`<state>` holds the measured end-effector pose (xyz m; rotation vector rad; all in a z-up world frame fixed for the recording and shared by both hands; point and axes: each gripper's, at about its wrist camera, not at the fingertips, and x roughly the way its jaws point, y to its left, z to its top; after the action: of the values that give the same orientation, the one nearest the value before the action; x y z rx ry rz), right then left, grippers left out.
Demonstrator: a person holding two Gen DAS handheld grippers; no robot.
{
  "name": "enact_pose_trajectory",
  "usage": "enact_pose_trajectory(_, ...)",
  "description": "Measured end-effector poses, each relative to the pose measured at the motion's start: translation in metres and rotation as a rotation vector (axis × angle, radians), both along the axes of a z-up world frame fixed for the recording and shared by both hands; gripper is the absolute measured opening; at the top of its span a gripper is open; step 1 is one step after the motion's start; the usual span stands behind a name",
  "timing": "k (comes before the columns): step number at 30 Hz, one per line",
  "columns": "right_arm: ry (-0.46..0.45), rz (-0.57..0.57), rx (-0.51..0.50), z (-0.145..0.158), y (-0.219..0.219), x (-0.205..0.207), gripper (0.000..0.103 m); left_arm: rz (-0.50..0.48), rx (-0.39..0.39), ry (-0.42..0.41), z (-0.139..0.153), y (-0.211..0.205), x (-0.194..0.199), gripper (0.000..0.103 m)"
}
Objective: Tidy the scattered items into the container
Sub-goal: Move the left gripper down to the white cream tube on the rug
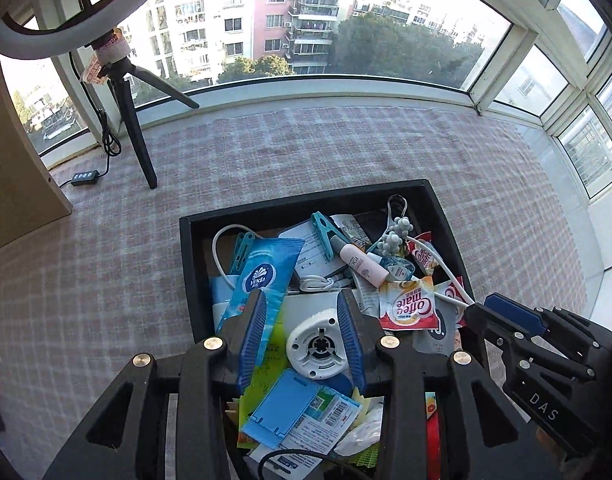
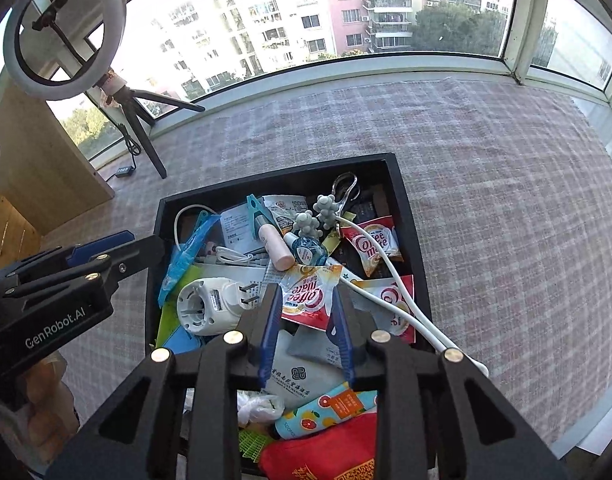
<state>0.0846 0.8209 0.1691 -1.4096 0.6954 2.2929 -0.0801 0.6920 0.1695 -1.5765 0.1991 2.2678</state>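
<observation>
Looking thru left wrist view: my left hand-held gripper (image 1: 308, 330) is part open, pads either side of the white plug adapter (image 1: 320, 350), not pinching; I'd lift straight up so nothing snags. Black container (image 1: 187, 264) sits mid-frame, full of crinkly sachets, glossy Vinda pack (image 1: 261, 276). Right wrist view: right hand-held gripper (image 2: 306, 320) half open over foil creamer sachet (image 2: 312, 294), holding nothing. Rubbery white cable (image 2: 402, 292) hangs over the rim, lower right – tuck in next, imo.
</observation>
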Motion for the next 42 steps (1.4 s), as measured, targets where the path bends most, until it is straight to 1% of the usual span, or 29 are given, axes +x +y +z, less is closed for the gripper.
enact_pose_trajectory(4, -0.002, 0.017, 0.013, -0.001, -0.017, -0.001, 0.027, 0.061, -0.022, 0.01, -0.002, -0.046, -0.004, 0.035)
enact_pose_trajectory(8, -0.01, 0.053, 0.03, -0.001, -0.046, -0.006, 0.031, 0.136, -0.039, 0.005, -0.008, -0.108, -0.009, 0.035)
enact_pose_trajectory(12, -0.017, 0.086, 0.067, 0.002, -0.082, -0.014, 0.034, 0.237, -0.052, -0.014, -0.018, -0.183, -0.013, 0.035)
enact_pose_trajectory(16, -0.007, 0.104, 0.056, 0.003, -0.119, -0.025, 0.036, 0.343, -0.082, -0.032, -0.029, -0.261, -0.015, 0.035)
enact_pose_trajectory(23, -0.025, 0.14, 0.068, -0.003, -0.193, -0.049, 0.036, 0.536, -0.107, -0.073, -0.05, -0.393, -0.014, 0.035)
enact_pose_trajectory(28, -0.04, 0.167, 0.052, -0.008, -0.238, -0.065, 0.036, 0.669, -0.095, -0.121, -0.069, -0.476, -0.015, 0.035)
enact_pose_trajectory(35, -0.058, 0.185, 0.039, -0.013, -0.275, -0.078, 0.037, 0.841, -0.061, -0.186, -0.098, -0.567, -0.02, 0.035)
enact_pose_trajectory(39, -0.063, 0.184, 0.044, -0.015, -0.283, -0.082, 0.037, 0.933, -0.028, -0.207, -0.109, -0.604, -0.022, 0.035)
enact_pose_trajectory(42, -0.07, 0.189, 0.045, -0.019, -0.283, -0.086, 0.04, 0.986, 0.006, -0.216, -0.115, -0.623, -0.023, 0.035)
